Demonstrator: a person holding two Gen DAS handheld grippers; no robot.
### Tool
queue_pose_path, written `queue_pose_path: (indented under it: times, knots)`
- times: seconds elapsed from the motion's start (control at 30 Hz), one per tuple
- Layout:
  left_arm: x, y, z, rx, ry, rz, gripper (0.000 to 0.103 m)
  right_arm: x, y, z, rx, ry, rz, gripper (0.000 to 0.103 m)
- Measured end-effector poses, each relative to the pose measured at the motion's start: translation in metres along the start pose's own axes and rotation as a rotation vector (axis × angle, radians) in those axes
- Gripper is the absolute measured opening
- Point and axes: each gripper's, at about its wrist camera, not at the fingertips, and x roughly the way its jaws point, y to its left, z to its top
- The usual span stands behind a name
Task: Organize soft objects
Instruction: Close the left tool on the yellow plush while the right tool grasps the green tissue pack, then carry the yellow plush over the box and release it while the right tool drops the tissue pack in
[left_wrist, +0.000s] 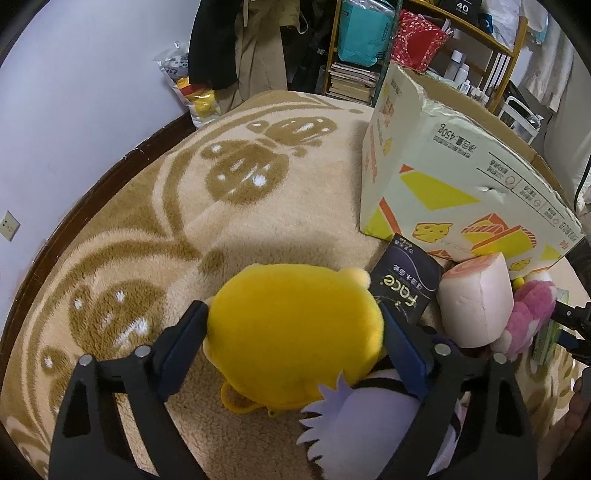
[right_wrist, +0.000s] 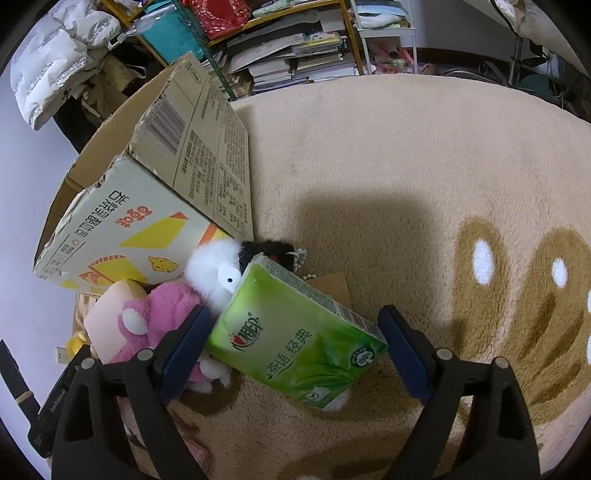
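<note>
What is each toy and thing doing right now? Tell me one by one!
Yellow plush: lying on blanket, between left gripper pads.
Green tissue pack: tilted, between open right gripper pads.
Box: top open, on the blanket.
Pink plush: lying in the pile.
Dark pack: leaning by the box.

A green tissue pack (right_wrist: 295, 336) lies between the right gripper's (right_wrist: 295, 332) wide-set jaws, plush toys (right_wrist: 155, 317) piled beside the cardboard box (right_wrist: 147, 206).
</note>
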Motion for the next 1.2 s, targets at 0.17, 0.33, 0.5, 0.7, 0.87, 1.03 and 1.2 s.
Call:
queue_pose_path:
  times: [0.17, 0.33, 0.5, 0.7, 0.87, 1.03, 1.2]
  knots:
    - [-0.005, -0.004, -0.001, 0.022, -0.015, 0.011, 0.083, -0.007, -0.001, -0.002, -0.008, -0.017, 0.004, 0.094]
    - [-0.015, -0.006, -0.002, 0.028, -0.042, 0.027, 0.082, -0.021, -0.004, -0.004, -0.004, -0.060, 0.015, 0.094]
    - [-0.032, -0.006, -0.002, 0.032, -0.100, 0.066, 0.082, -0.032, -0.003, -0.004, -0.008, -0.095, 0.035, 0.094]
    - [-0.051, -0.011, -0.004, 0.058, -0.150, 0.078, 0.082, -0.041, 0.009, -0.005, -0.057, -0.130, 0.030, 0.094]
    - [-0.067, -0.016, -0.006, 0.076, -0.183, 0.077, 0.082, -0.058, 0.022, -0.003, -0.100, -0.200, 0.004, 0.094]
    - [-0.087, -0.026, -0.005, 0.123, -0.251, 0.105, 0.082, -0.086, 0.036, 0.004, -0.159, -0.301, -0.012, 0.094]
    - [-0.098, -0.033, 0.002, 0.146, -0.287, 0.101, 0.082, -0.111, 0.052, 0.009, -0.219, -0.383, -0.014, 0.094]
